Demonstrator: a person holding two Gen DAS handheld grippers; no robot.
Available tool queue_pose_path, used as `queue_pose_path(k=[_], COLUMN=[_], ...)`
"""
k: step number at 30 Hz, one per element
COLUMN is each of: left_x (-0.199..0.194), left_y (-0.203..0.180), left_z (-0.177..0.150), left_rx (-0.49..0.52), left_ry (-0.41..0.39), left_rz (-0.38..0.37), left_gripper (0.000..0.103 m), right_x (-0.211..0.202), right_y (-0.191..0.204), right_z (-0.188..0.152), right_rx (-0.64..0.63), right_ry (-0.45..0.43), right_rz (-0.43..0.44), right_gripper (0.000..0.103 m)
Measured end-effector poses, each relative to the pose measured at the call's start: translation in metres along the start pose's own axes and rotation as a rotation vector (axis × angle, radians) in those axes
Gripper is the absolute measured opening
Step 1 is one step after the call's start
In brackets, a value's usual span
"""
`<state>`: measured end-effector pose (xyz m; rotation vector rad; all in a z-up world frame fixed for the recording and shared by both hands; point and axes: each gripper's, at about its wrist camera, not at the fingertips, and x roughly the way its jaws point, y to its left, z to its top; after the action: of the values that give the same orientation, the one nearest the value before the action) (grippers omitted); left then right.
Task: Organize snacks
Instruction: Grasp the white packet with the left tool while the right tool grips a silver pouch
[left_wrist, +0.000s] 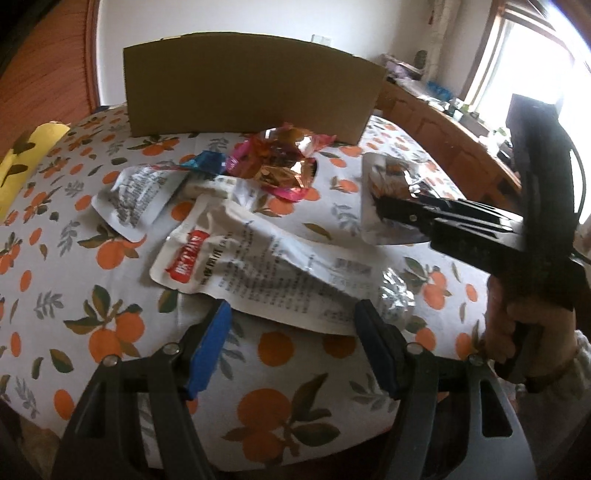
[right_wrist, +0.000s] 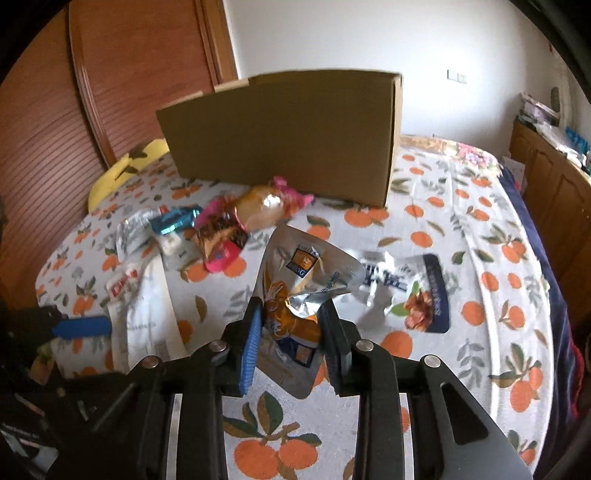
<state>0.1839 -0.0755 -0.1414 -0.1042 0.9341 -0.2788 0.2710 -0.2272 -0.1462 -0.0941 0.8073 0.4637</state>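
The right gripper (right_wrist: 291, 328) was clamped on a silver-orange pouch (right_wrist: 303, 291), crumpled betw. its pads and held above the bedspread (right_wrist: 461, 229) near the middle. The left gripper (left_wrist: 295, 347) was held wide w/ nothing gripped, its tips just at the near edge of a white pouch (left_wrist: 258, 266) lying flat. A navy-white pouch (right_wrist: 413, 291) lay just right of the held one. Pink wrappers (right_wrist: 236, 225), a blue wrapper (right_wrist: 173, 221) and a smaller white pouch (left_wrist: 136, 199) were piled further back, before the box (right_wrist: 288, 140) at the far edge.

White wall (right_wrist: 332, 37) — bright window (left_wrist: 532, 55).
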Motion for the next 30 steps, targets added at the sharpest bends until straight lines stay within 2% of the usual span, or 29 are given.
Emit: queue_pose_path(k=[7, 10, 19, 24, 27, 30], left_x=[-0.001, 0.005, 0.025, 0.019, 0.014, 0.013], left_y=[0.006, 0.008, 0.012, 0.014, 0.021, 0.029], left_z=[-0.001, 0.009, 0.039, 0.041, 0.041, 0.044], left_rx=[-0.051, -0.065, -0.124, -0.17, -0.2, -0.224], left_ry=[0.016, 0.024, 0.067, 0.0, -0.051, -0.07], left_rz=[0.001, 0.015, -0.014, -0.042, -0.05, -0.06], left_gripper=[0.07, 0.07, 0.07, 0.07, 0.062, 0.049], right_x=[0.002, 0.002, 0.0, -0.001, -0.001, -0.001], right_y=[-0.001, 0.0, -0.001, -0.001, -0.001, -0.001], right_z=[-0.001, -0.002, -0.003, -0.003, -0.003, -0.003], right_rx=[0.001, 0.002, 0.009, 0.012, 0.013, 0.013], right_ry=[-0.001, -0.006, -0.02, -0.022, -0.022, -0.022], right_rz=[0.001, -0.005, -0.008, -0.009, -0.008, -0.008], right_gripper=[0.03, 0.03, 0.03, 0.03, 0.03, 0.03])
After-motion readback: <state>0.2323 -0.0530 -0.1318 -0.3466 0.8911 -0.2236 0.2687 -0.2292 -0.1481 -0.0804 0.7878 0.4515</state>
